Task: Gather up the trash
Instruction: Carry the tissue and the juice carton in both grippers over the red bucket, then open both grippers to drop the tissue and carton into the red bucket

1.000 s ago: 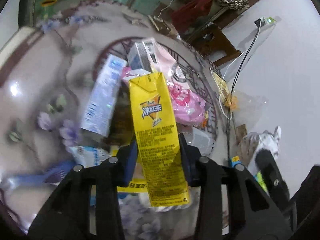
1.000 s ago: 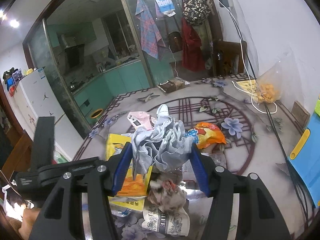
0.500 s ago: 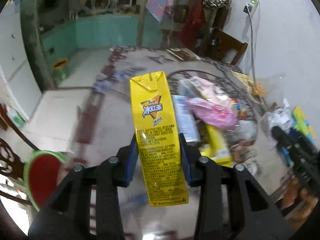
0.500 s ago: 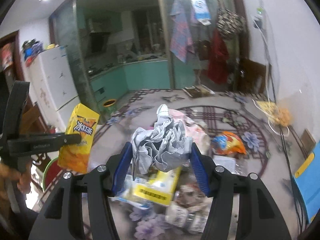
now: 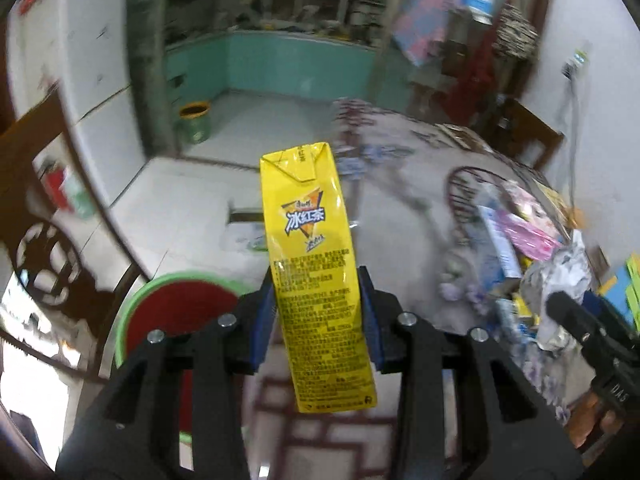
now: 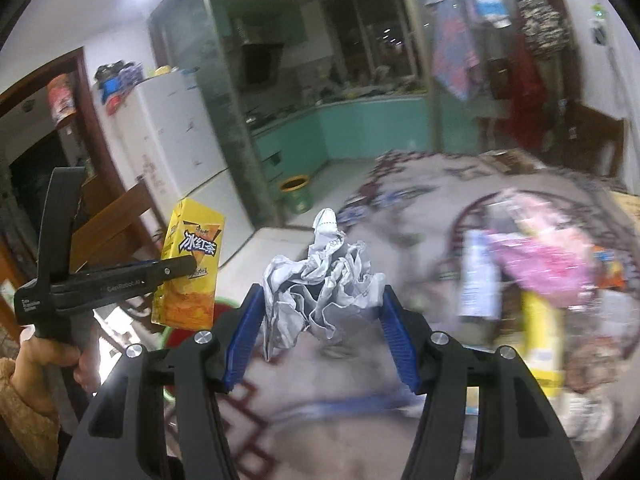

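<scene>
My left gripper (image 5: 318,312) is shut on a yellow iced-tea carton (image 5: 310,248) and holds it upright in the air past the table's left edge. A green-rimmed bin with a red liner (image 5: 176,312) stands on the floor just left of and below it. My right gripper (image 6: 320,308) is shut on a crumpled grey-white paper wad (image 6: 320,280) above the patterned table (image 6: 340,432). In the right wrist view the left gripper (image 6: 176,270) and its carton (image 6: 192,256) show at the left. The right gripper's paper wad (image 5: 560,280) shows at the left wrist view's right.
A heap of trash lies on the table: pink wrappers (image 6: 536,256), a white-blue carton (image 6: 478,272), a yellow pack (image 6: 542,340). A wooden chair (image 5: 36,208) stands left of the bin. A fridge (image 6: 172,136) and a green bucket (image 6: 296,194) stand on the floor behind.
Both grippers have swung left, away from the trash heap and toward the table's left edge. The carton now hangs next to the green-rimmed bin. Both grips are unchanged.
</scene>
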Available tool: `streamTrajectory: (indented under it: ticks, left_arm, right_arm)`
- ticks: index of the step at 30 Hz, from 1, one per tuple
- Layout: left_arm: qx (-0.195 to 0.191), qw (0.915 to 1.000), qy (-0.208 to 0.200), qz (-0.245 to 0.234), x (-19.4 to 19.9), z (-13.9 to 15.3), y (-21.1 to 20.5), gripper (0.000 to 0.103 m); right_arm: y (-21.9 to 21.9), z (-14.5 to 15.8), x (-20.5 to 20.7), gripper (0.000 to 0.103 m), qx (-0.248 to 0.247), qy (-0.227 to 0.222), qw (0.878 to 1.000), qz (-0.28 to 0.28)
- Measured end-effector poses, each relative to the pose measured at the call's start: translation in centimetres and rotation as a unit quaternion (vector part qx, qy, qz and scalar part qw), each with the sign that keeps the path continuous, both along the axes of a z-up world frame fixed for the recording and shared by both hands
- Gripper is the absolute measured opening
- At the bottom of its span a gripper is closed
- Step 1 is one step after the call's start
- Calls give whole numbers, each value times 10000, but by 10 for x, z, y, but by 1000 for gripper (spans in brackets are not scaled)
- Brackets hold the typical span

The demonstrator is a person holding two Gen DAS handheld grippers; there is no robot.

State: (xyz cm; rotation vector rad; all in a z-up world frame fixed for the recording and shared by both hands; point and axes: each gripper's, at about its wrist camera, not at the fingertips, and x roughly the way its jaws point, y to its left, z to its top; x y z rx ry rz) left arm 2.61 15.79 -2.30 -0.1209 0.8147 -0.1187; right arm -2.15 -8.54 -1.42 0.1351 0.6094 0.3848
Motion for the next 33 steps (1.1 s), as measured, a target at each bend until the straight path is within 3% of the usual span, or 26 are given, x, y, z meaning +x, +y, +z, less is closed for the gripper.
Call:
streamTrajectory:
  ticks: [4,10,15,17,21,22,24,33]
  left_arm:
    - [-27,9990,144,431,-7,-9,43,37]
    - [77,9960,284,841,-11,-15,71,37]
    - [295,9933,268,1087,-12,-15,83,37]
    - [302,9925,321,1144,-11,-17,87,37]
    - [441,9898,325,1317,-12,-19,93,40]
    - [475,9892,296,1355,-12,-18,94,44]
    - [504,9883,210,1421,-14,-15,93,64]
    - [472,9909,132,1250,-17,-10,61,73]
  right_arm:
    - [51,-20,16,57,105,215,9986,472]
    - [131,-48,30,57,-65,358,9919,1214]
    - [160,-63,40,58,-322,455,9869,1513]
    - [165,-68,42,65,-365,453,9859,1571]
    - [168,-67,40,77,-421,270,9870,1529]
    - [166,-65,40,78,-438,237,9874,1500]
    - [157,-61,38,78,-427,189,9886,1430]
    - [81,-36,22,83,-332,112,9957,853]
